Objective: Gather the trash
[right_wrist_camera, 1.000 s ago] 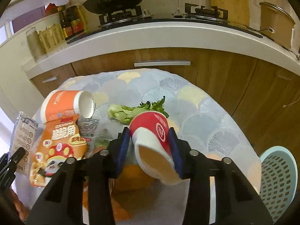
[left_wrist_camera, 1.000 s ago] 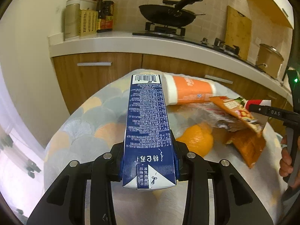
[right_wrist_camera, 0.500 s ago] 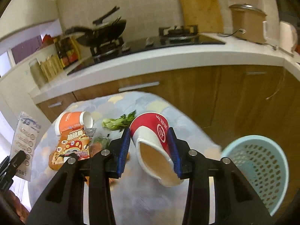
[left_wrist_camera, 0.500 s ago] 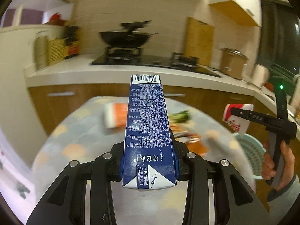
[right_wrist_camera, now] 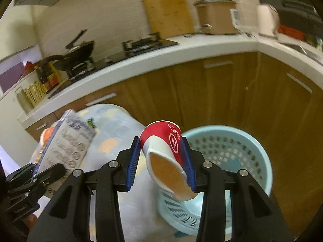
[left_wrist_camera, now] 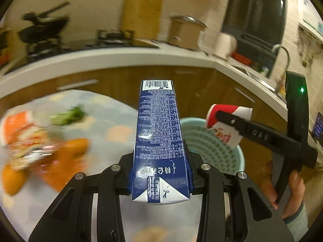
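Right hand-held gripper point(right_wrist_camera: 161, 161) clamping paper cup point(right_wrist_camera: 165, 153), above basket point(right_wrist_camera: 232, 141)

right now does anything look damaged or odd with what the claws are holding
Yes. The red cup in the right claw is squashed: its mouth is pinched into a narrow oval between the pads, and it hangs tilted, mouth toward the camera, by the blue basket. The carton in the left claw looks intact.
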{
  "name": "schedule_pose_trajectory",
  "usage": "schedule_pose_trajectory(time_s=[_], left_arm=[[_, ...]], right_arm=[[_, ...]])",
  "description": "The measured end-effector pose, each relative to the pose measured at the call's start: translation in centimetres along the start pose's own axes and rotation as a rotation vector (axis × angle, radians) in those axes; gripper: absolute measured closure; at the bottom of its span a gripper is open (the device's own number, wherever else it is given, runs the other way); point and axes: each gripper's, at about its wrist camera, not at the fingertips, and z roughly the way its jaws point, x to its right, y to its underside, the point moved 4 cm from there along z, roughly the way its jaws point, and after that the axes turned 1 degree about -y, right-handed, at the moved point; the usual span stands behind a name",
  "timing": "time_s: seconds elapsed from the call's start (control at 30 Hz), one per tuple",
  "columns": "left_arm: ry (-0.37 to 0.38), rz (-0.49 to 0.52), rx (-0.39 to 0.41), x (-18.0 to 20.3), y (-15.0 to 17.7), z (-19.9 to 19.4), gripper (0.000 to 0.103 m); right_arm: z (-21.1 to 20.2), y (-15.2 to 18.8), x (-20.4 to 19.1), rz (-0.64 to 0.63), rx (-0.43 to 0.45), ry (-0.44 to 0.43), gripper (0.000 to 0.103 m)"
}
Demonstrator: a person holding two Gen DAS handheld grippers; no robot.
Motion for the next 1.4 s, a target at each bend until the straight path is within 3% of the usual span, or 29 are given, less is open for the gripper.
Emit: schedule_pose_trajectory(time_s=[0.17, 0.3, 0.33, 0.4, 0.43, 0.6, 0.77, 0.97, 1.13, 1.23, 1.27, 1.4], left_arm=[[0.060, 0.015, -0.091, 3.2, 0.8, 4.9, 0.068], [0.072, 0.057, -0.115, 5.0, 1.2, 7.2, 0.067], [0.070, 0.055, -0.117, 5.2, 1.2, 7.6, 0.058], [0.065, 0.049, -0.117, 5.0, 1.1, 7.8, 0.046], [0.061, 0.050, -0.108, 4.9, 1.1, 7.6, 0.045], [0.044, 0.046, -0.075, 4.0, 0.8, 5.9, 0.045], [0.030, 0.015, -0.026, 2.0, 0.7, 3.2, 0.045], [0.042, -0.087, 0.029, -2.8, 0.9, -1.7, 0.041], [-0.054, -0.126, 0.103, -7.6, 1.1, -6.4, 0.040], [-0.124, -0.140, 0.136, -11.1, 1.8, -9.6, 0.028], [-0.139, -0.138, 0.138, -12.8, 2.5, -10.7, 0.026], [-0.230, -0.162, 0.107, -18.0, 5.0, -12.5, 0.025]], right_arm=[[1.6, 1.7, 4.1, 0.077, -0.049, 0.021, 0.065], [3.0, 2.9, 6.7, 0.142, -0.083, 0.042, 0.064], [3.2, 3.0, 7.2, 0.154, -0.089, 0.047, 0.064], [3.5, 3.5, 8.4, 0.194, -0.105, 0.051, 0.040], [3.4, 3.5, 8.6, 0.203, -0.096, 0.053, 0.036], [2.4, 3.4, 8.1, 0.182, -0.068, 0.024, 0.035], [0.9, 2.3, 5.0, 0.120, -0.032, 0.002, 0.035], [-0.8, 1.3, -2.1, -0.037, 0.022, -0.012, 0.035], [-1.1, 1.7, -8.0, -0.134, 0.055, -0.052, 0.037], [-0.7, 2.4, -11.6, -0.188, 0.060, -0.087, 0.053], [-0.4, 2.7, -12.9, -0.207, 0.070, -0.077, 0.065], [1.0, 3.8, -17.2, -0.272, 0.059, -0.115, 0.066]])
